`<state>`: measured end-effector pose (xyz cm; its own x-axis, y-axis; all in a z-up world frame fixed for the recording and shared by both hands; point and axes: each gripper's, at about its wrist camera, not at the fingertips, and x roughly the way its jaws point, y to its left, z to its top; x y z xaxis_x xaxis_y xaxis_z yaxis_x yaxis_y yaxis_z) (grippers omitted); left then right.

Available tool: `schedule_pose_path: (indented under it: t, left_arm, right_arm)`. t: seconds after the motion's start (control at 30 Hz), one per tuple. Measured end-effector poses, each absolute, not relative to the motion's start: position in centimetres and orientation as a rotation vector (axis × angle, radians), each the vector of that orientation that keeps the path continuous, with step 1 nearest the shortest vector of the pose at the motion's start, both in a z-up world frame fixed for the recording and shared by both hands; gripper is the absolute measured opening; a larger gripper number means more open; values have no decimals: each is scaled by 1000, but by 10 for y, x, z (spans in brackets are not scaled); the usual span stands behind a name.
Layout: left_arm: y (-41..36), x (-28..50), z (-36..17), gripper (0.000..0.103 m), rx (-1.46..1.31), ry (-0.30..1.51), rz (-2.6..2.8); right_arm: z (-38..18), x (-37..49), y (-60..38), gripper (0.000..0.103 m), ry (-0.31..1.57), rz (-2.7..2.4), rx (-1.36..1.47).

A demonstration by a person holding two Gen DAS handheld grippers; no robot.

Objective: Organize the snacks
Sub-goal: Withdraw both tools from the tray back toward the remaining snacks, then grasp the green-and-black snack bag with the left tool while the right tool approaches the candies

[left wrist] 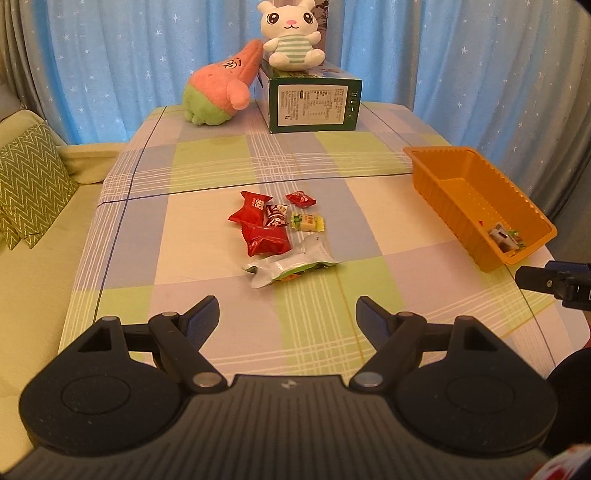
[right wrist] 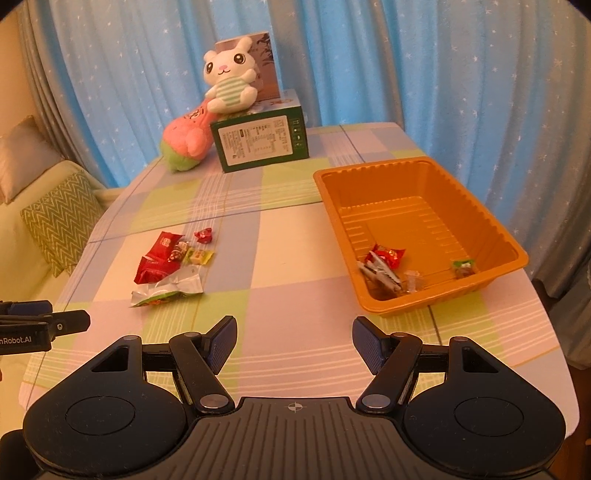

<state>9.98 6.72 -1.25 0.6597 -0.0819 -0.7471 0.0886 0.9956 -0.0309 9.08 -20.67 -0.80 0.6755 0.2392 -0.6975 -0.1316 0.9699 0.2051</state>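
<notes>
A pile of snack packets lies mid-table: red packets (left wrist: 264,238), a small red candy (left wrist: 301,199), a yellow-green candy (left wrist: 308,222) and a white-green pouch (left wrist: 291,264). The pile also shows in the right wrist view (right wrist: 168,266). An orange tray (right wrist: 480,221) at the right holds several snacks, among them a red one (right wrist: 388,256) and a green-brown one (right wrist: 463,267); the tray shows in the left wrist view (left wrist: 461,206). My left gripper (left wrist: 288,314) is open and empty, short of the pile. My right gripper (right wrist: 293,339) is open and empty, near the tray's front.
A green box (left wrist: 312,98) with a white rabbit plush (left wrist: 291,33) on top stands at the table's far end, a pink plush (left wrist: 221,88) beside it. A sofa with a zigzag cushion (left wrist: 29,188) is at the left. Blue curtains hang behind.
</notes>
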Motion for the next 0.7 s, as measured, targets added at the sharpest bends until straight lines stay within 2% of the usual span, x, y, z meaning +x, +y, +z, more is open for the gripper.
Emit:
schedule_pose_path:
  t: [0.43,0.7]
  left_arm:
    - [82,136,-38,78,89,888,-195]
    - [75,164,-57,71,195,886,-293]
  right_arm:
    - [-32,120,-174,69,841,258,113]
    - [-51,141,-161,69,872,270,101]
